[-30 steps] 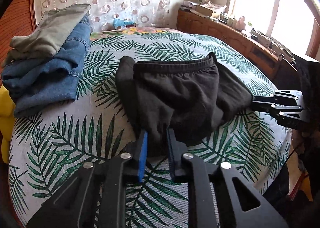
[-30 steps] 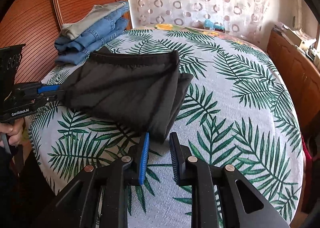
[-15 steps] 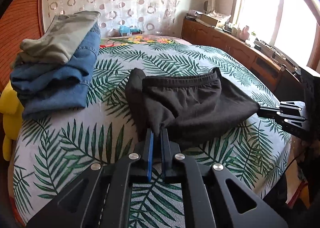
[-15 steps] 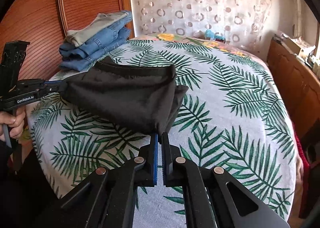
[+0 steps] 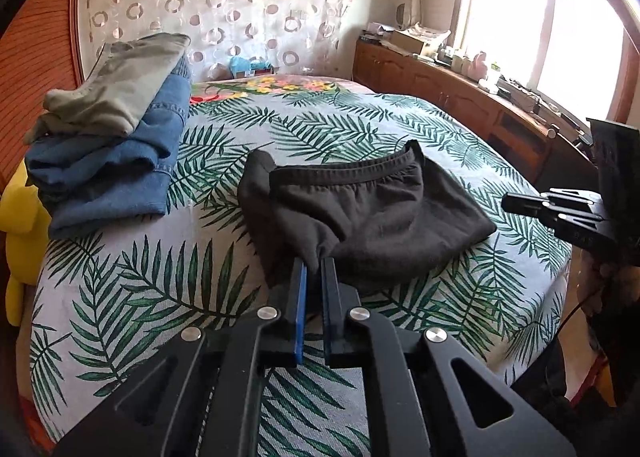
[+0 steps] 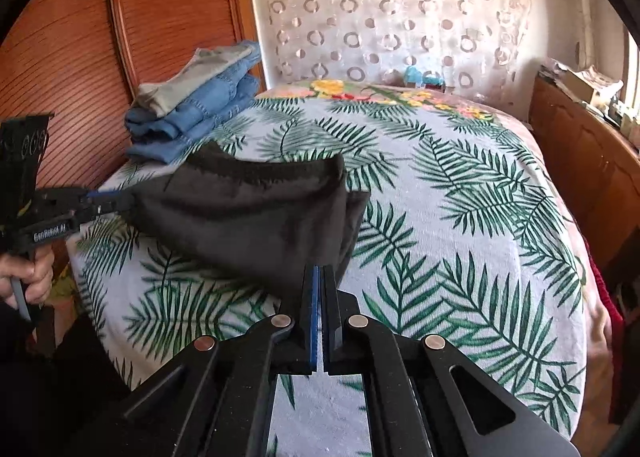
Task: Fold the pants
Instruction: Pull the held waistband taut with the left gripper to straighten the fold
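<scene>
Gripping one near corner each, both tools held the black pants [image 5: 372,213] lifted off the leaf-print bedspread [image 5: 120,277]. The left gripper [image 5: 313,263] had its jaws clamped on a bunched corner; the right gripper [image 6: 319,271] had its jaws pinched shut on the other corner. White lettering on the left tool's side, seen from the right wrist, read "GenRobot AI" as far as could be made out. Beyond the jaws the elastic waistband edge [image 5: 348,171] sagged between the raised corners. Ahead and left of the left jaws sat a stack of folded jeans [image 5: 116,177], apart from the pants. Right of the right jaws, bare bedspread stretched to the bed's edge
</scene>
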The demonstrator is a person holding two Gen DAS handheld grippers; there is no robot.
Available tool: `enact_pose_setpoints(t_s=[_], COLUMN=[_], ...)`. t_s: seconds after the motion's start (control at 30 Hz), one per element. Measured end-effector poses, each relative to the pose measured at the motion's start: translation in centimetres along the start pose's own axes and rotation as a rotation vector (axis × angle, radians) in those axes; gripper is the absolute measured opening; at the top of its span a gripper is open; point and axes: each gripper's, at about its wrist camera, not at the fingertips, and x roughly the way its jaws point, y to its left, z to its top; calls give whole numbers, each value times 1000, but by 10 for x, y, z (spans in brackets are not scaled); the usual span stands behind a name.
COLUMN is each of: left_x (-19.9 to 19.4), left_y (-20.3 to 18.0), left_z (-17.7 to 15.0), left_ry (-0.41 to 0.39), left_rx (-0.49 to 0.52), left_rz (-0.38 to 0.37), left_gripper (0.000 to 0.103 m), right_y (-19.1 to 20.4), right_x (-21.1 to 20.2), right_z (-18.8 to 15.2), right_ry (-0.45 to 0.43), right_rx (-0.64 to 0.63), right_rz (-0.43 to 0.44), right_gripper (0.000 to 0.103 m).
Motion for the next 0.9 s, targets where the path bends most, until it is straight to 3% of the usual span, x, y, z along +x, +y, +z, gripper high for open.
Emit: enact_pose_setpoints(t_s=[0.07, 0.2, 0.27, 0.57, 0.63, 0.7, 0.9], left_x=[2, 5, 7, 9, 7, 3, -20], left_y=[1, 0, 1, 2, 2, 0, -14], left_z=[-1, -3, -4, -7, -7, -7, -11], left_ry=[6, 17, 22, 29, 24, 17, -6], left_rx=[-1, 2, -2, -3, -2, -1, 28], left_rz=[0, 1, 1, -13, -16, -20, -41], left_gripper=[7, 7, 7, 7, 7, 7, 7], right_y=[1, 1, 3, 2, 4, 7, 3], right_x=[3, 15, 25, 48, 48, 46, 20], right_z=[2, 2, 1, 1, 0, 0, -4], right_ry=[-6, 8, 30, 84, 93, 82, 48], right_rx=[3, 25, 26, 64, 53, 30, 11], right_rz=[-29, -9, 2, 9, 38, 45, 57], right_gripper=[7, 34, 38, 38, 17, 11, 7])
